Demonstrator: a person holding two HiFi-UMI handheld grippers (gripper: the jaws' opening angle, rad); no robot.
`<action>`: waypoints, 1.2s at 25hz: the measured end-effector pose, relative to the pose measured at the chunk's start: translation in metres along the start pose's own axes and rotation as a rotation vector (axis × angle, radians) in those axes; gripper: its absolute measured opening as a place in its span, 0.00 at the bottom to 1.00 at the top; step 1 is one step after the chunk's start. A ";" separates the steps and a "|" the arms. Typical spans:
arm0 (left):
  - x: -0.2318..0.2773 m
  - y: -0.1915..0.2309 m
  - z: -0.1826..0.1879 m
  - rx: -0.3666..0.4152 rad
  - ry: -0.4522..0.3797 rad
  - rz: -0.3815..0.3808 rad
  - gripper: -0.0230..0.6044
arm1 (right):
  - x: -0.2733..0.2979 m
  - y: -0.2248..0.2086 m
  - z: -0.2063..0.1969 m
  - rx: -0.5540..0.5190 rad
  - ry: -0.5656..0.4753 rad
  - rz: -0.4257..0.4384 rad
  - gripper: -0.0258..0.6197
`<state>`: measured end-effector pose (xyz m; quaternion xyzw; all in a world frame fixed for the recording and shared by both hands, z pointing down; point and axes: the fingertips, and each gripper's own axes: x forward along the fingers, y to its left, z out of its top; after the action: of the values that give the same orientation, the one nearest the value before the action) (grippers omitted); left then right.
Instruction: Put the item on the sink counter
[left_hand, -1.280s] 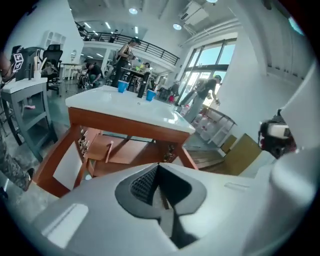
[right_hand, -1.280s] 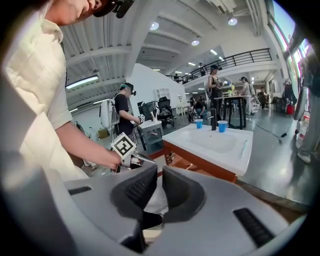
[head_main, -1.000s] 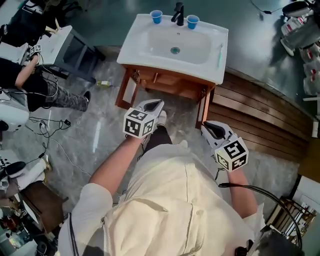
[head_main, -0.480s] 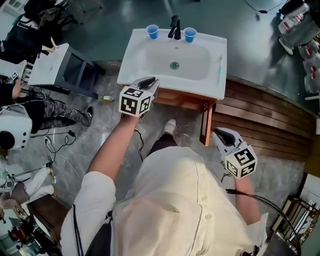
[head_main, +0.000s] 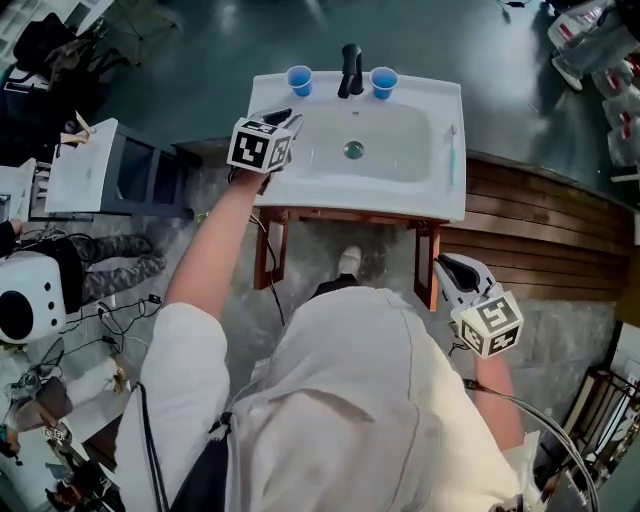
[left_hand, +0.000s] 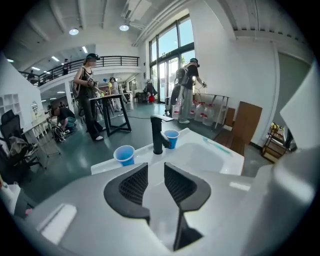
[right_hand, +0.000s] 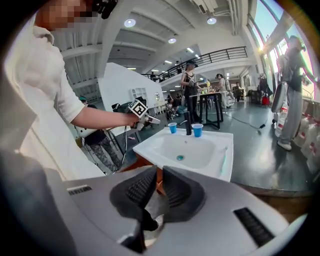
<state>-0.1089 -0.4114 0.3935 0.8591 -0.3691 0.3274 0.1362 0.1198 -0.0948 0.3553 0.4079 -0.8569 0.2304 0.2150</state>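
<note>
The left blue cup (head_main: 299, 80), probably the item, is already standing at the far left of the sink counter (head_main: 300, 195), beside the faucet (head_main: 350, 70). It is looking light, thin-walled and crushable, so it is calling for a gentle mid-wall pinch. The left gripper (head_main: 280, 117) is hovering just near it, its jaws just opening, partly apart and empty. The right gripper (head_main: 455, 268) is hanging near right, its jaws a slit apart and holding nothing.

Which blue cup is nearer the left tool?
The blue cup left of the faucet in the head view; the left tool hovers by that corner, the other cup sits beyond the faucet.
</note>
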 end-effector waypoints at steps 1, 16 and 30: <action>0.010 0.011 0.003 0.017 0.015 -0.004 0.17 | 0.006 -0.002 0.003 0.008 0.004 -0.006 0.09; 0.125 0.076 -0.002 0.379 0.237 -0.084 0.22 | 0.051 -0.014 0.011 0.152 0.021 -0.135 0.09; 0.143 0.079 -0.020 0.461 0.331 -0.044 0.08 | 0.048 -0.010 -0.002 0.180 0.023 -0.146 0.09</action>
<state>-0.1023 -0.5340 0.5025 0.8100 -0.2391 0.5354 0.0030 0.1007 -0.1285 0.3857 0.4840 -0.7984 0.2949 0.2036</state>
